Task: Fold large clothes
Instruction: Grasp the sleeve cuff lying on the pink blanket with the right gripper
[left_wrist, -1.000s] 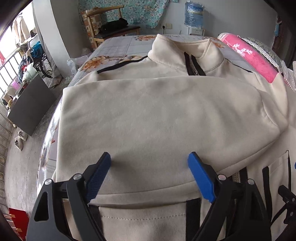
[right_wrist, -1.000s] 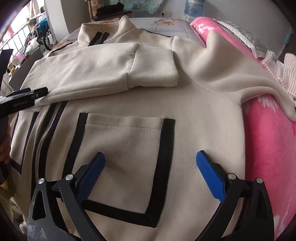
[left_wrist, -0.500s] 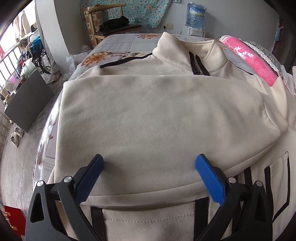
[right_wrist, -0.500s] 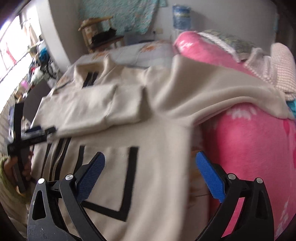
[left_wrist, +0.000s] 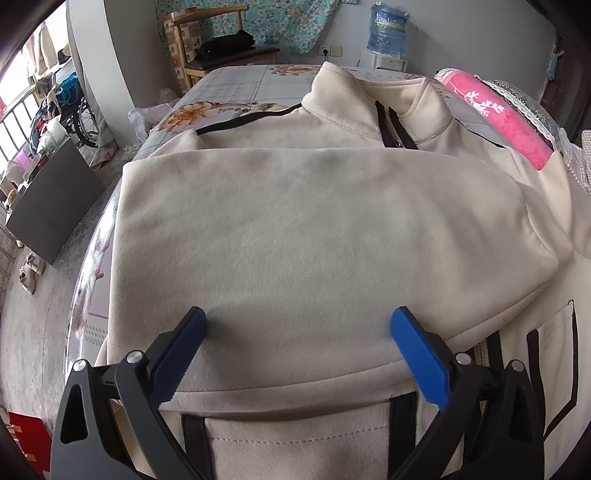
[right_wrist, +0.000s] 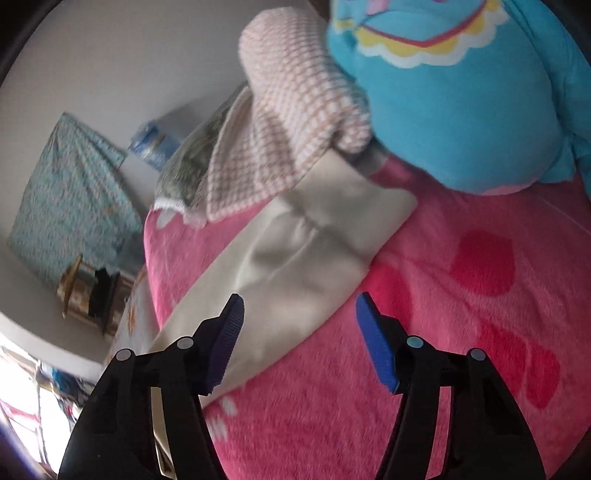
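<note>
While one sleeve (left_wrist: 314, 229) already lies folded across the jacket (left_wrist: 332, 435) on the bed (left_wrist: 240, 85), our left gripper (left_wrist: 295, 332) hangs spread wide above it, holding nothing. At the bed's right edge our right gripper (right_wrist: 299, 314) is closing around the other sleeve (right_wrist: 295, 266), sprawled over the pink blanket (right_wrist: 461, 350) and not yet folded.

The cream sleeve (right_wrist: 295, 254) runs from lower left toward the frame's centre over the pink blanket (right_wrist: 461, 350). Its cuff end is hemmed in above by the checked pink cloth (right_wrist: 295, 92) and the blue plush toy (right_wrist: 461, 92) at upper right. Open blanket lies free at lower right, with bare wall at upper left.
</note>
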